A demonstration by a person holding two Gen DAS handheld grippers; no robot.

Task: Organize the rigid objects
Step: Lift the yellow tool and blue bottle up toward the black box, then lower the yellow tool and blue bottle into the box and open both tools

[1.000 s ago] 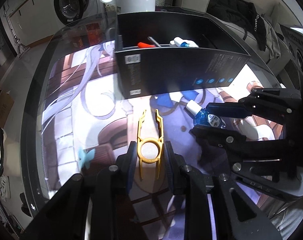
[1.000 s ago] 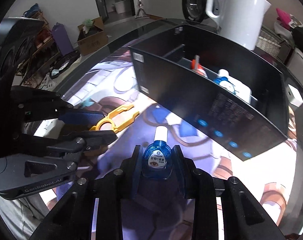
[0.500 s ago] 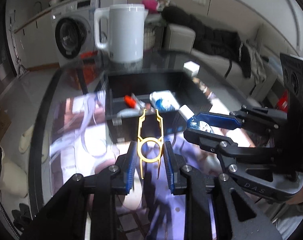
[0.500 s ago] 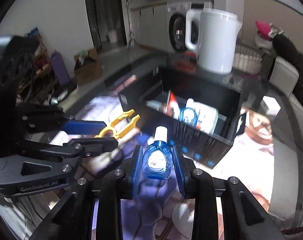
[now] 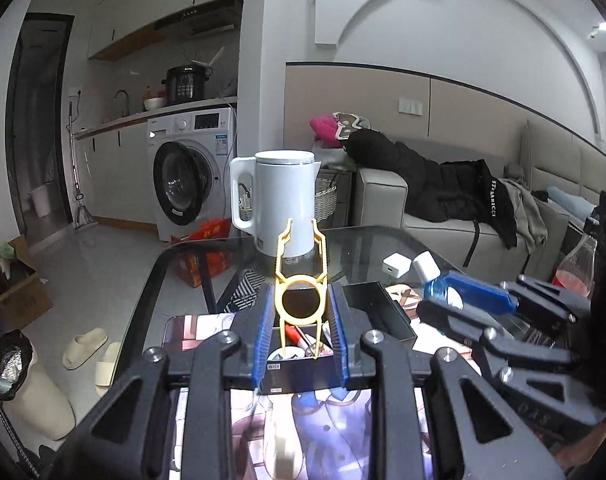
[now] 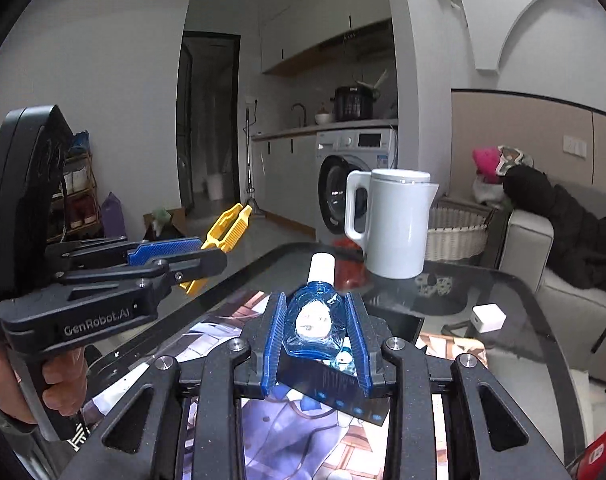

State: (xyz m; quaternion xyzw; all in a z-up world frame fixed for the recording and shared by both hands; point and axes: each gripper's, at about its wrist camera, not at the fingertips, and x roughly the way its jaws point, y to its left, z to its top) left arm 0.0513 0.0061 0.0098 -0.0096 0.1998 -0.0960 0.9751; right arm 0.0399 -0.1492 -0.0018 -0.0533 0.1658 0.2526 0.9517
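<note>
Glass-topped bench, dark rim, with a printed anime-style mat laid over its near part.

White electric kettle stands upright at the far side of the bench, at 12 o'clock from the left tongs, handle to the left.

Black open-top box sits on the mat between the kettle and the two tongs. A red-and-white item lies inside it; its kind cannot be made out.

Left tongs: clamped on a yellow plastic clip. The blue pads press the clip's ring from both sides. The clip's two long prongs point to 12 o'clock, toward the kettle, and it hangs in the air over the near wall of the box. In the right wrist view the same clip sticks out of the left tongs at about 10 o'clock, off the bench edge in the picture.

Right tongs: clamped on a small blue eye-drop bottle, white cap pointing to 12 o'clock. The bottle is clear of the mat, above the box's labelled side wall. In the left wrist view the right tongs sit at 3 o'clock, close beside the left pair, not touching.

Two small white charger blocks lie on bare glass at 1 o'clock, past the box.

A person's hand grips the left tool's handle.
</note>
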